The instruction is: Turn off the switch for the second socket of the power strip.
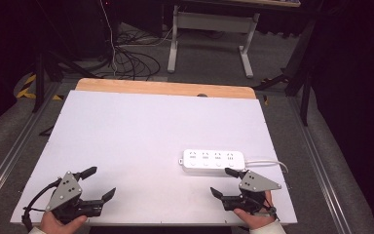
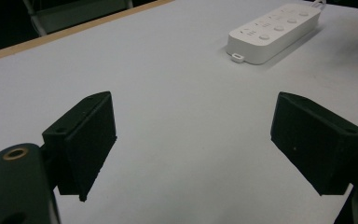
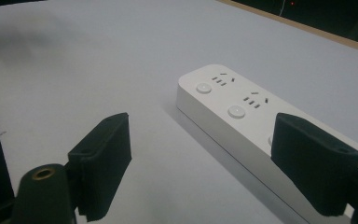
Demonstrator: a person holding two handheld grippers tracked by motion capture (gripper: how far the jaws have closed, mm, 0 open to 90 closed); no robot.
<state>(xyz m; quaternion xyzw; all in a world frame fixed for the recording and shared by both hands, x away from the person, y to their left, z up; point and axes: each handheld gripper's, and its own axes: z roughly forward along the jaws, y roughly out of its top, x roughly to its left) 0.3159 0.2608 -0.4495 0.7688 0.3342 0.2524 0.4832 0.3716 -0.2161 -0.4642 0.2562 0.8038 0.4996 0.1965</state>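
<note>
A white power strip with several sockets and round buttons lies flat on the white table, right of centre, its white cable running off to the right. My right gripper rests near the front edge just below the strip, open, jaws apart with nothing between them; one jaw reaches close to the strip. My left gripper sits open at the front left, far from the strip, nothing held.
A wooden strip borders the table's far edge. Beyond it, on the floor, lie tangled cables and a white desk frame. Metal rails run along both sides.
</note>
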